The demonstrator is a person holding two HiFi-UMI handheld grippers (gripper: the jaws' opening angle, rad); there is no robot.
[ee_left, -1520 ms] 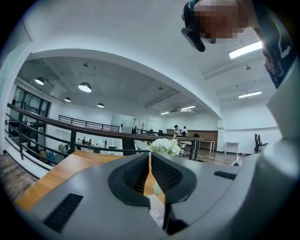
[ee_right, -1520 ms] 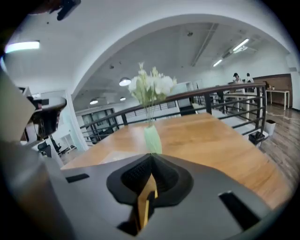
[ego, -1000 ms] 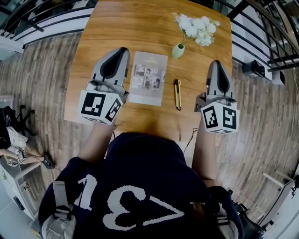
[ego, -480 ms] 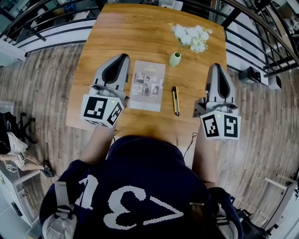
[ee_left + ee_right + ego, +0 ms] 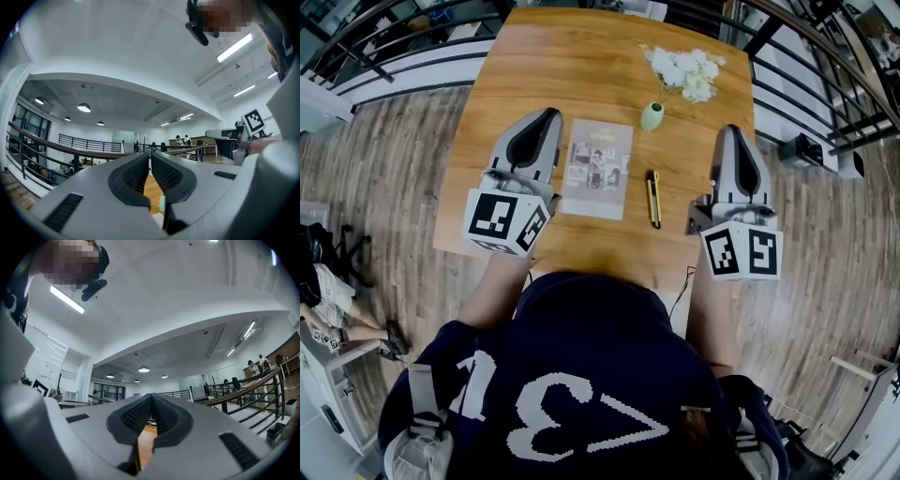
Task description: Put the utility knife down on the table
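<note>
The yellow-and-black utility knife [image 5: 653, 199] lies flat on the wooden table [image 5: 544, 56], lengthwise between the booklet and my right gripper, and nothing touches it. My right gripper [image 5: 731, 133] hovers to the knife's right, shut and with nothing in it; in the right gripper view its jaws [image 5: 152, 397] meet at the tips. My left gripper [image 5: 546, 116] is held left of the booklet, also shut and with nothing between its jaws [image 5: 149, 157].
A grey booklet [image 5: 598, 169] lies at the table's middle. A small green vase [image 5: 652, 116] with white flowers [image 5: 684, 73] stands behind the knife. Railings and wooden floor surround the table. The person's torso covers the near edge.
The right gripper has risen a little beside the knife. The knife stays flat on the table and the left gripper has hardly moved.
</note>
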